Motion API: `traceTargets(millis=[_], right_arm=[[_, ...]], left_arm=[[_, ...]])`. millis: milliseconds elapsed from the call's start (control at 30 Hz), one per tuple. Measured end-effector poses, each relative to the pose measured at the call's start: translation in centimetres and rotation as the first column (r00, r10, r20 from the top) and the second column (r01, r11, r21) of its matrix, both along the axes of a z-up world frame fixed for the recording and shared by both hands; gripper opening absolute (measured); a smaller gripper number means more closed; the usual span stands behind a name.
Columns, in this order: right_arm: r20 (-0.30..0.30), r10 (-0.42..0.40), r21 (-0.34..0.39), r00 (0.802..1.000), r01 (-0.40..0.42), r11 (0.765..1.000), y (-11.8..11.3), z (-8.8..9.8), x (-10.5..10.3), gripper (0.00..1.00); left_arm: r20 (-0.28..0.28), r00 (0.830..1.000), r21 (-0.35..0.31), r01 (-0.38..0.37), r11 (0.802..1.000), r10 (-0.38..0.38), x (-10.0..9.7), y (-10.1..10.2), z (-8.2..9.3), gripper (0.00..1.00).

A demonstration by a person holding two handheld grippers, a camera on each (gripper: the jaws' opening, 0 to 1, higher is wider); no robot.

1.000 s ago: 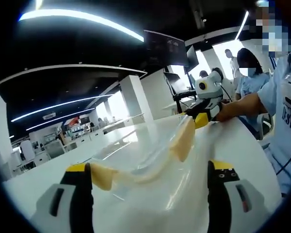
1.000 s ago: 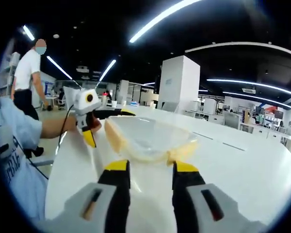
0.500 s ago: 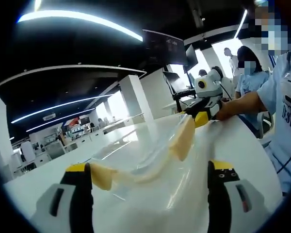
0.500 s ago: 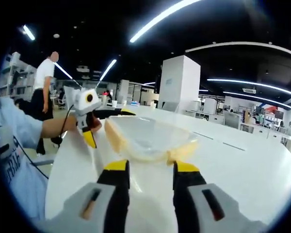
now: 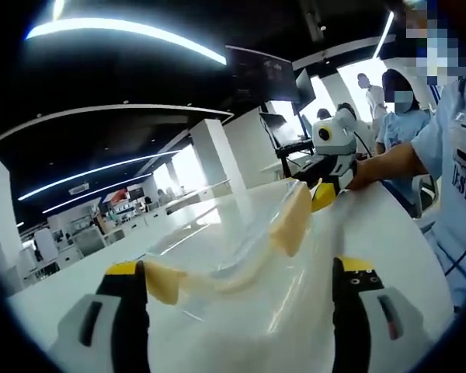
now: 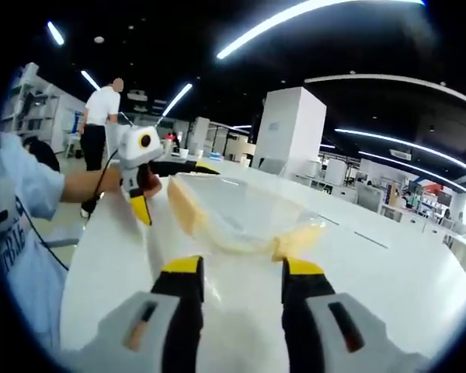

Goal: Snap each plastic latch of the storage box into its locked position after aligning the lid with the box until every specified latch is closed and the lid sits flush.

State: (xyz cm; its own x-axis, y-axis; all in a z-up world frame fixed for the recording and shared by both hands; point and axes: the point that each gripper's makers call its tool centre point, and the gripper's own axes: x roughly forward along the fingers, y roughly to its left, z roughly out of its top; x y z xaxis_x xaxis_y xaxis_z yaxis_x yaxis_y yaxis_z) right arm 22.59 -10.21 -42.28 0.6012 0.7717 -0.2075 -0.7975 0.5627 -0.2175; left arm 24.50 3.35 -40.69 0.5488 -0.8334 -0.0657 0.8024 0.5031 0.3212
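Observation:
A clear plastic storage box [image 5: 241,241] with its lid on rests on a white table [image 5: 388,233]. Pale yellow latches [image 5: 292,220] hang at its ends, another latch [image 5: 165,281] near my left jaw. My left gripper [image 5: 241,299] is open, its jaws standing wide to either side of the box's near end. From the other end, the box [image 6: 245,217] lies just beyond my right gripper [image 6: 245,284], which is open with only table between its jaws. Each gripper faces the other across the box: the right gripper [image 5: 317,180] and the left gripper [image 6: 171,188], each held by a hand.
The person holding the grippers stands at the table edge, sleeve [image 6: 19,175] and arm [image 5: 388,165] in view. Other people [image 6: 101,116] stand behind in an office with desks [image 5: 78,241], a pillar [image 6: 291,132] and monitors [image 5: 268,78].
The box and both grippers hold nearly still. The right gripper view has shifted a little. A person in the background has walked to the right.

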Motion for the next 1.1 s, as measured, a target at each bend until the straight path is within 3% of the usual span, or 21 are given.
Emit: traceTargets(millis=[533, 733, 967, 1100], right_arm=[[0.001, -0.001, 0.002, 1.0, 0.001, 1.0, 0.0, 0.0, 0.5, 0.43], [-0.02, 0.029, 0.023, 0.999, -0.029, 0.999, 0.4, 0.0, 0.2, 0.54], [-0.056, 0.044, 0.068, 0.997, -0.04, 0.997, 0.4, 0.3, 0.1, 0.57], [-0.077, 0.066, 0.096, 0.995, -0.058, 0.994, 1.0, 0.3, -0.2, 0.68]], left_arm=[[0.004, 1.0, 0.005, 0.0, 1.0, 0.0, 0.0, 0.0, -0.1, 1.0], [0.004, 1.0, 0.006, 0.0, 1.0, 0.0, -0.1, -0.1, -0.1, 1.0], [0.005, 1.0, 0.008, 0.001, 1.0, -0.001, -0.2, -0.1, -0.2, 1.0], [0.006, 1.0, 0.01, 0.001, 1.0, -0.001, -0.1, -0.1, -0.2, 1.0]])
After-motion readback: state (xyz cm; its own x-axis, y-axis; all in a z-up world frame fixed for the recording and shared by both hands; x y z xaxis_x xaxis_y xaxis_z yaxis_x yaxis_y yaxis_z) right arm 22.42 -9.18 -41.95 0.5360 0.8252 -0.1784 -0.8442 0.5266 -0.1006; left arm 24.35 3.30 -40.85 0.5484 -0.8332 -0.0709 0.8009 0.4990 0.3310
